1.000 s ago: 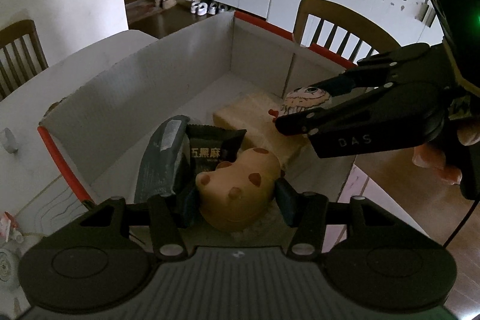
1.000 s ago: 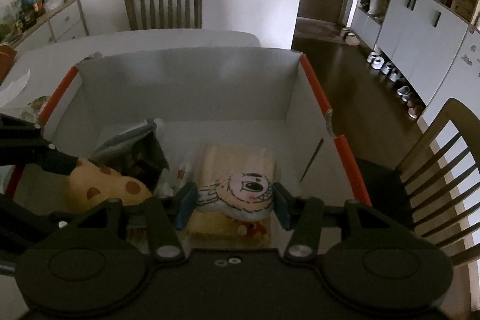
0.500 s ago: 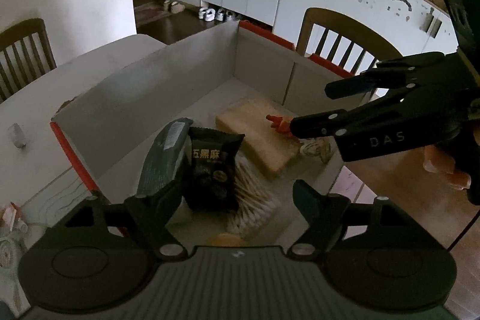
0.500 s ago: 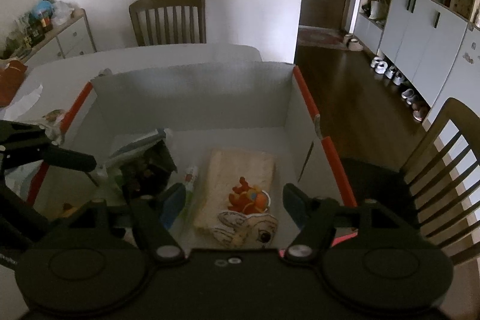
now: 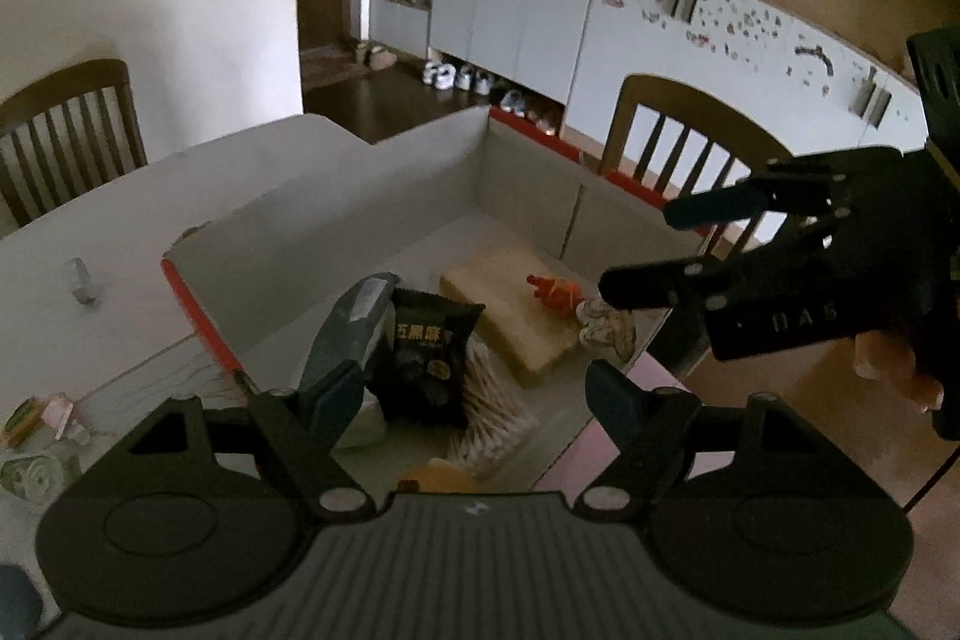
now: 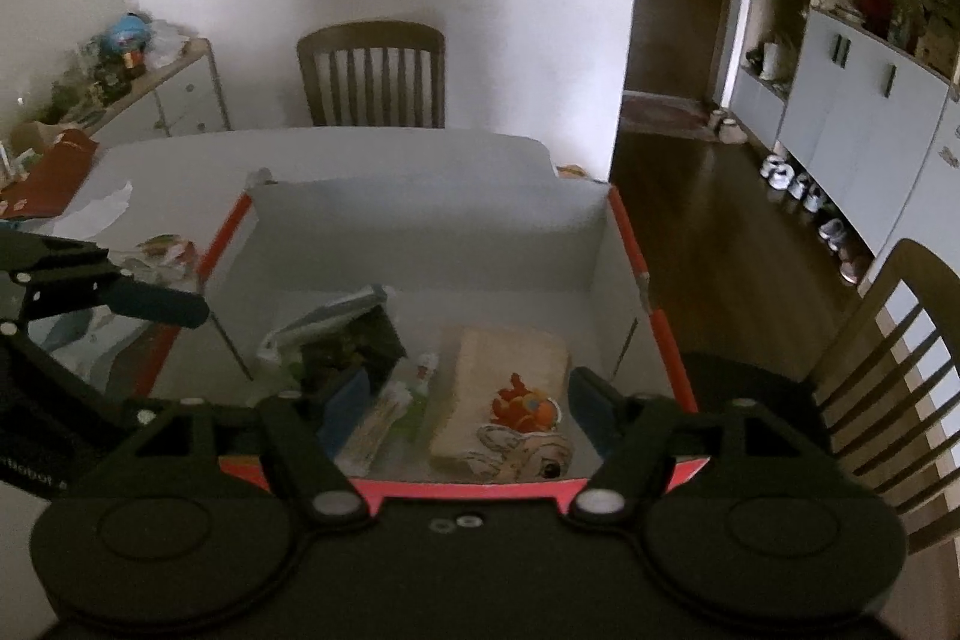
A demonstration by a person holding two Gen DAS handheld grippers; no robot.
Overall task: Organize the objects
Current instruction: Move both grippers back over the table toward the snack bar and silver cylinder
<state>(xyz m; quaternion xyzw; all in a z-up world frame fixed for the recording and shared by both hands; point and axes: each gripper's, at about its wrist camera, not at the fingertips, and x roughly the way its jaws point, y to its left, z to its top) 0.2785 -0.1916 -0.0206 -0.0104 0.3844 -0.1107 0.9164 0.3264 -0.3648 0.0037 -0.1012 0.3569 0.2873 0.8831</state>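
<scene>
Left wrist view: the left claw (image 5: 474,394) stands with its jaws apart and nothing between the pads; the spread widened within the last second. Below and ahead of it sits the white cardboard box (image 5: 336,232) with red edge strips, resting on the pale surface (image 5: 120,220). Inside the box, just beyond the left finger, lie a grey pouch (image 5: 354,322) and a black snack packet (image 5: 429,352); a bundle of cotton swabs (image 5: 492,412) lies beside the packet. A tan flat pack (image 5: 510,304) lies further in, with an orange figure (image 5: 555,289) on it and a cartoon-face sticker (image 5: 606,334) at its near end. A spotted tan toy (image 5: 441,478) shows only at the claw's lower edge.

The right claw (image 6: 465,400) is likewise spread and clear of any item, its jaws having just opened further. The sticker (image 6: 522,451) and orange figure (image 6: 525,406) lie in the box directly beneath its gap, untouched. A wooden chair (image 6: 372,76) stands behind the surface.
</scene>
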